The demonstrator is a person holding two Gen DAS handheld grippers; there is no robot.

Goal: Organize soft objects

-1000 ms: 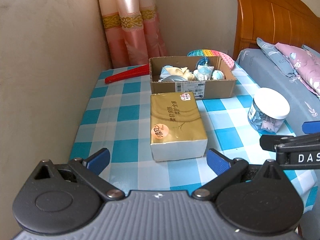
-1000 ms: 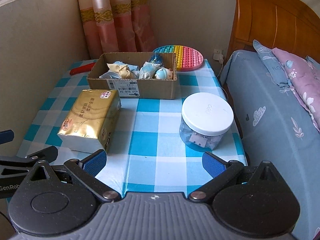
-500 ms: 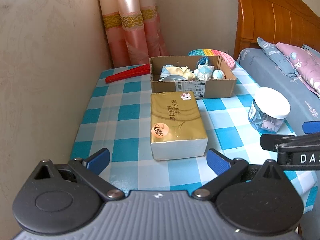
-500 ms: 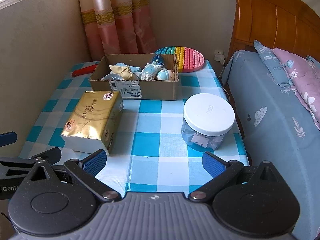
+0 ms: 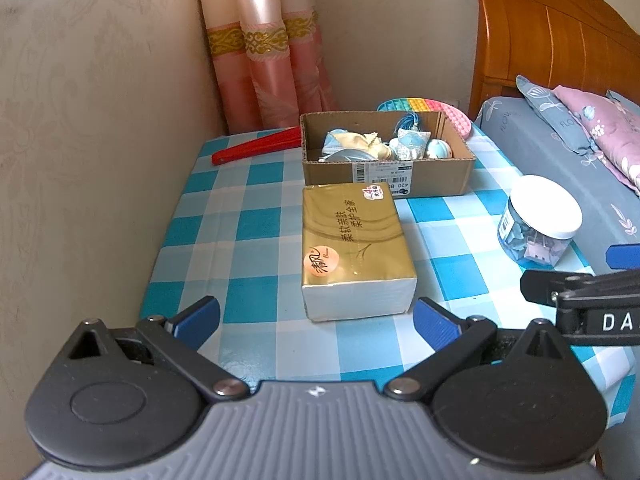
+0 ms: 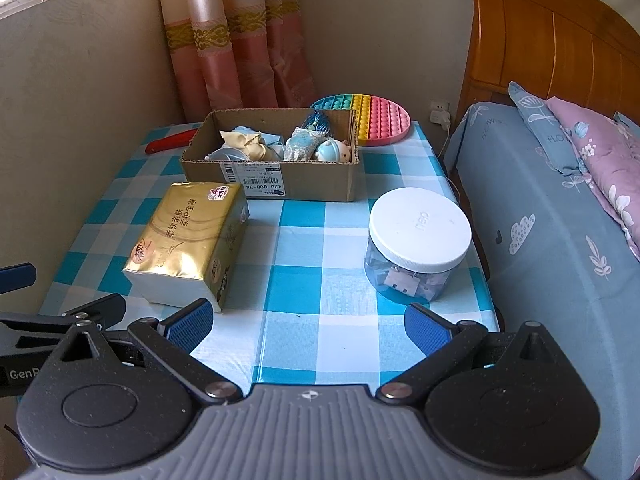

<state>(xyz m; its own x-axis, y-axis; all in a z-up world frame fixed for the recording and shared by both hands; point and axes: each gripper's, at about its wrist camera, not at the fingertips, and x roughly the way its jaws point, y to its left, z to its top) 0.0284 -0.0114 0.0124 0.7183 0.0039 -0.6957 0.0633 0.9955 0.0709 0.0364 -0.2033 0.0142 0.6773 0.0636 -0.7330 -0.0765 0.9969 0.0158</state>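
Note:
An open cardboard box (image 5: 424,178) (image 6: 304,178) at the back of the checked table holds several small soft toys (image 5: 412,142) (image 6: 304,142) and a cream and blue cloth (image 5: 352,146) (image 6: 244,142). A gold tissue pack (image 5: 354,248) (image 6: 186,238) lies in front of the box. My left gripper (image 5: 316,320) hovers open just short of the pack's near end, holding nothing. My right gripper (image 6: 308,322) is open and empty above the table's front edge, with the pack to its left and a jar (image 6: 418,244) to its right.
A clear jar (image 5: 538,220) with a white lid stands at the table's right side. A rainbow pop-it disc (image 6: 366,118) and a red folded fan (image 5: 258,146) lie at the back. A wall runs along the left, a bed (image 6: 560,220) along the right.
Both views have shifted slightly: the table objects sit a little farther off, as if both grippers drew back and rose a touch. No object has moved.

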